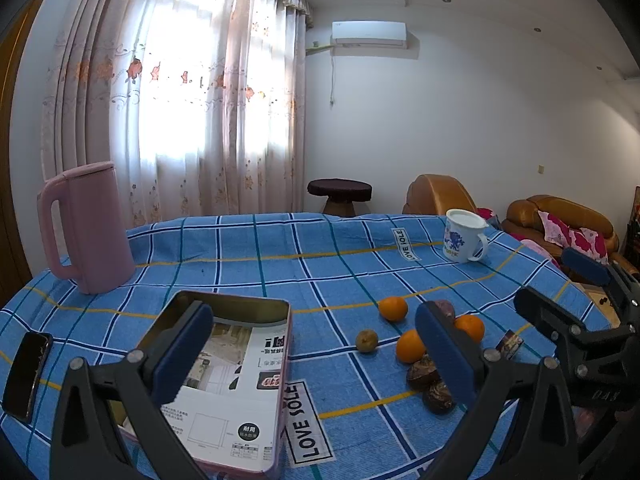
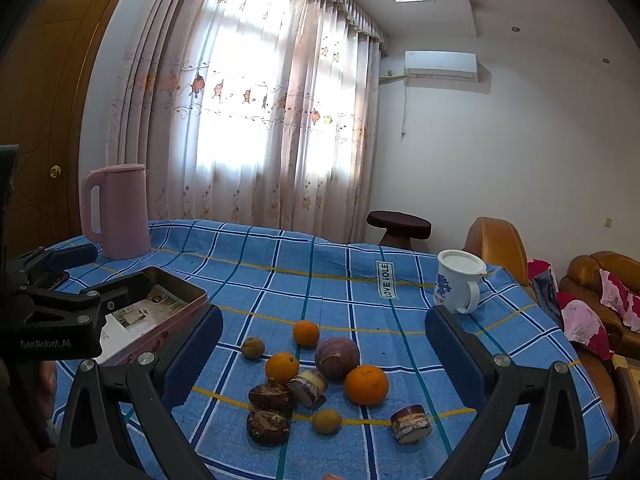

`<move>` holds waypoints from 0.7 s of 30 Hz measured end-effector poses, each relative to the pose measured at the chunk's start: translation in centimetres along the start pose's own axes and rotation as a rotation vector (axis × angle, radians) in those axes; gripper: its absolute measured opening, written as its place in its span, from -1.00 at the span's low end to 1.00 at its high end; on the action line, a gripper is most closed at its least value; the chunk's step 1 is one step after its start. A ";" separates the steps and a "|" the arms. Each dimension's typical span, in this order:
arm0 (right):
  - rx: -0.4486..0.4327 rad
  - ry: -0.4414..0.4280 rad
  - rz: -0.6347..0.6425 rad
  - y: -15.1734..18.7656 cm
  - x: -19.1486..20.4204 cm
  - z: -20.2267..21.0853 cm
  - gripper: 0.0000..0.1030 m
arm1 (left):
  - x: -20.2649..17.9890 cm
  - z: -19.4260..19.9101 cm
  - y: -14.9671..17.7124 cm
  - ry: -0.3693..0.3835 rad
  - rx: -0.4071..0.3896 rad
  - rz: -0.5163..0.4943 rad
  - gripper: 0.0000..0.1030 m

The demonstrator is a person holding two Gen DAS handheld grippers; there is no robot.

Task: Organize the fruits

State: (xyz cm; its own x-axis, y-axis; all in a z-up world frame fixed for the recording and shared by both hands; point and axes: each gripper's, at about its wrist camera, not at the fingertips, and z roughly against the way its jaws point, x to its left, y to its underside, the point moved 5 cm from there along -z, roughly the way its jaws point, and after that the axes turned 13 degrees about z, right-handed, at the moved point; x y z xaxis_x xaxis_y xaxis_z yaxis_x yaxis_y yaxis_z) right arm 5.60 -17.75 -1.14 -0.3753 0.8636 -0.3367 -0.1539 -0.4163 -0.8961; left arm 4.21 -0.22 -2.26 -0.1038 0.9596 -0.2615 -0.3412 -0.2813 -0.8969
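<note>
Loose fruit lies on the blue checked cloth: three oranges (image 2: 366, 385) (image 2: 282, 367) (image 2: 306, 333), a round purple fruit (image 2: 337, 358), two small brownish fruits (image 2: 253, 347) (image 2: 327, 421), two dark wrinkled ones (image 2: 270, 396) and two cut cane-like pieces (image 2: 411, 424). A pink tin box (image 1: 285, 380) lined with printed paper sits left of the pile, with no fruit showing in it. My left gripper (image 1: 314, 350) hovers open over the box's right edge; an orange (image 1: 410, 346) lies beside its right finger. My right gripper (image 2: 325, 356) hangs open above the pile, holding nothing.
A pink kettle (image 1: 88, 228) stands at the table's back left, and a lidded white mug (image 2: 458, 284) at the back right. A dark phone (image 1: 28, 372) lies near the left edge. Beyond the table are a brown stool (image 1: 339, 196) and leather sofas (image 2: 600, 280).
</note>
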 end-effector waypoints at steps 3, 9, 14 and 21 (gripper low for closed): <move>-0.001 -0.001 0.001 0.0 0.1 0.0 0.98 | 0.0 0.0 0.0 0.001 0.000 0.002 1.00; -0.003 0.000 0.001 0.0 0.1 0.0 0.98 | 0.0 0.0 0.0 0.000 0.000 0.004 1.00; -0.003 -0.001 0.001 0.0 0.1 0.0 0.98 | 0.1 -0.1 0.0 0.001 0.001 0.006 1.00; -0.003 -0.004 0.004 -0.1 0.4 0.0 0.98 | 0.1 0.0 0.0 0.000 -0.001 0.008 1.00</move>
State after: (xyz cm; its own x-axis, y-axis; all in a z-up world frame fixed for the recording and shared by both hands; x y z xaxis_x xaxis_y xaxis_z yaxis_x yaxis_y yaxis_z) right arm 5.46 -17.35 -1.23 -0.3796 0.8608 -0.3391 -0.1499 -0.4189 -0.8956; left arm 4.23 -0.12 -2.31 -0.1069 0.9573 -0.2688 -0.3397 -0.2892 -0.8950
